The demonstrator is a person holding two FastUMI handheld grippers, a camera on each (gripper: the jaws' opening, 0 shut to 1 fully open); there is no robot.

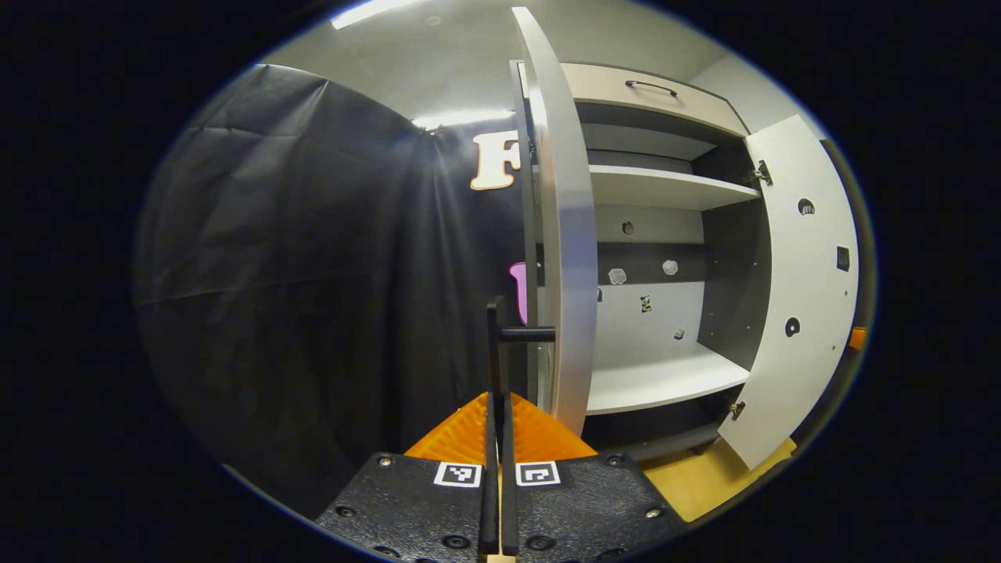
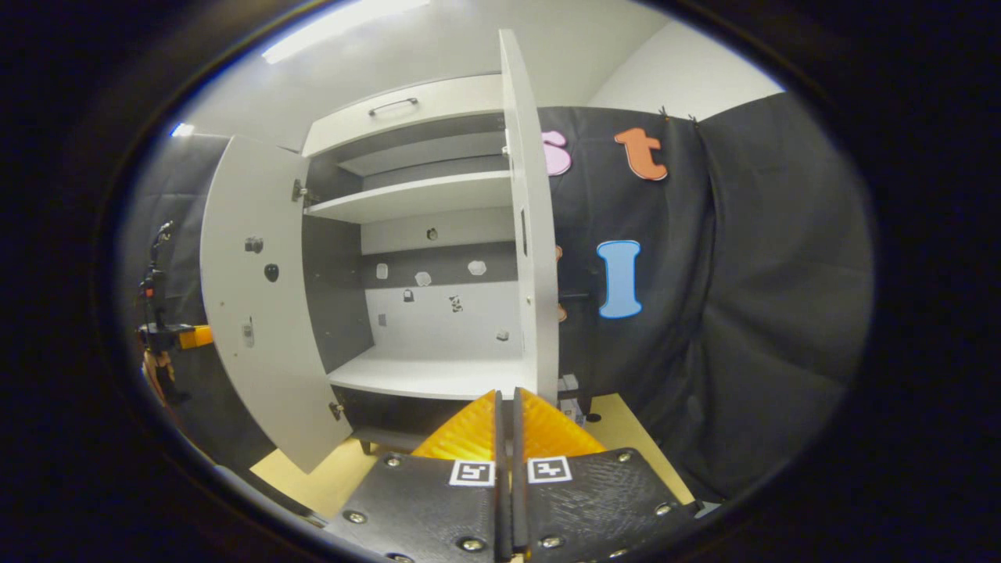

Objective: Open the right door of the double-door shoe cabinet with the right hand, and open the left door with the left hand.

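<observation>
Both doors of the white shoe cabinet (image 2: 422, 195) stand wide open. In the left gripper view the left door (image 1: 567, 234) is edge-on just ahead. Its thin dark handle (image 1: 495, 328) runs down between the tips of my left gripper (image 1: 498, 403), which is shut on it. The right door (image 1: 798, 297) hangs open at the far right. In the right gripper view my right gripper (image 2: 507, 399) is shut with nothing in it, just below and in front of the right door's (image 2: 532, 234) free edge. The left door (image 2: 250, 297) swings out at the left, and behind it the left gripper (image 2: 168, 336) shows in a hand.
Inside are bare white shelves (image 2: 426, 375) and a grey back wall with small holes. A drawer (image 2: 399, 105) with a bar handle tops the cabinet. Black cloth walls (image 2: 743, 313) close in on both sides. The floor (image 2: 328, 469) is yellow.
</observation>
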